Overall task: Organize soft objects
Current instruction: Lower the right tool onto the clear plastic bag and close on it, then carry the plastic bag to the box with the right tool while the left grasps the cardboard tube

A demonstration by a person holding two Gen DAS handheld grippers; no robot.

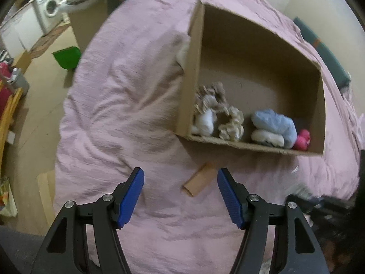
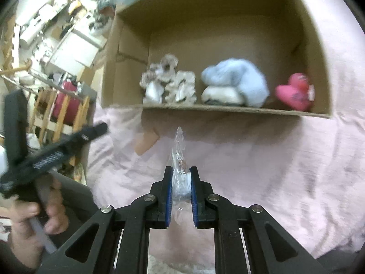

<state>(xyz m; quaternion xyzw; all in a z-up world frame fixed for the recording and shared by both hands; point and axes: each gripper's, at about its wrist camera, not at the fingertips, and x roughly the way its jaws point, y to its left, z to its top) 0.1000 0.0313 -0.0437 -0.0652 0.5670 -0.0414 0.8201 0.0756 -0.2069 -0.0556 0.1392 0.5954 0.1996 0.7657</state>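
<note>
A cardboard box (image 1: 192, 73) lies on a pink bedspread (image 1: 127, 105); it also shows in the right wrist view (image 2: 127, 52). Inside it lie beige scrunchies (image 1: 230, 123), a white soft piece (image 1: 205, 123), a light blue plush (image 1: 273, 123) over a white one (image 1: 267, 138), and a pink plush (image 1: 302, 139). The same items show in the right wrist view: scrunchies (image 2: 170, 77), blue plush (image 2: 237, 77), pink plush (image 2: 294, 93). My left gripper (image 1: 180, 175) is open and empty above the bedspread. My right gripper (image 2: 181, 171) is shut on a clear plastic bag (image 2: 180, 157) with something white inside.
A small cardboard tube (image 1: 200, 182) lies on the bedspread between my left fingers and the box, also in the right wrist view (image 2: 147, 142). A green bin (image 1: 67, 58), a washing machine (image 1: 49, 6) and a wooden rack (image 2: 61, 111) stand on the floor at left.
</note>
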